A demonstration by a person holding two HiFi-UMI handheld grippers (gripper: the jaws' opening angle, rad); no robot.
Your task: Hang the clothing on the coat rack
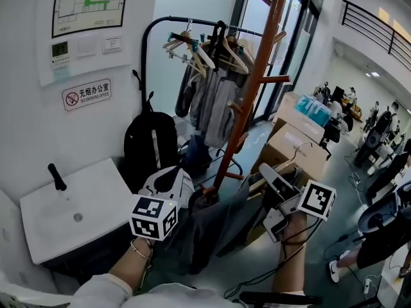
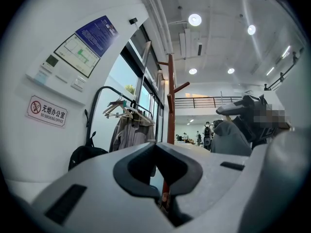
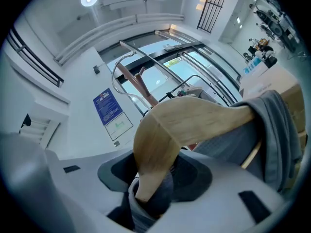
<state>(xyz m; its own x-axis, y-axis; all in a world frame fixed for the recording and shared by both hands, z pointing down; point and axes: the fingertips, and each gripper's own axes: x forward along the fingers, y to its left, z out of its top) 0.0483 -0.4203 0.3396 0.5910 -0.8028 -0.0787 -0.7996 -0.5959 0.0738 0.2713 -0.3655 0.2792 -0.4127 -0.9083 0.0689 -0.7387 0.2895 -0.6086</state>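
Observation:
A grey garment (image 1: 218,226) hangs on a wooden hanger (image 3: 194,120). My right gripper (image 3: 160,166) is shut on the hanger's end, with a fold of the grey garment (image 3: 277,130) caught in the jaws too. In the head view the right gripper (image 1: 270,175) holds it low, just right of the brown coat rack (image 1: 253,82). The left gripper (image 1: 168,179) sits left of the rack's foot, beside the garment's edge. In its own view the left gripper (image 2: 154,147) has its tips together with nothing seen between them, and the coat rack (image 2: 170,96) stands straight ahead.
A black clothes rail (image 1: 146,50) behind the coat rack carries hangers and jackets (image 1: 212,101). A black backpack (image 1: 149,143) leans under it. A white basin unit (image 1: 70,213) is at the left wall. Cardboard boxes (image 1: 295,146) and several people fill the right.

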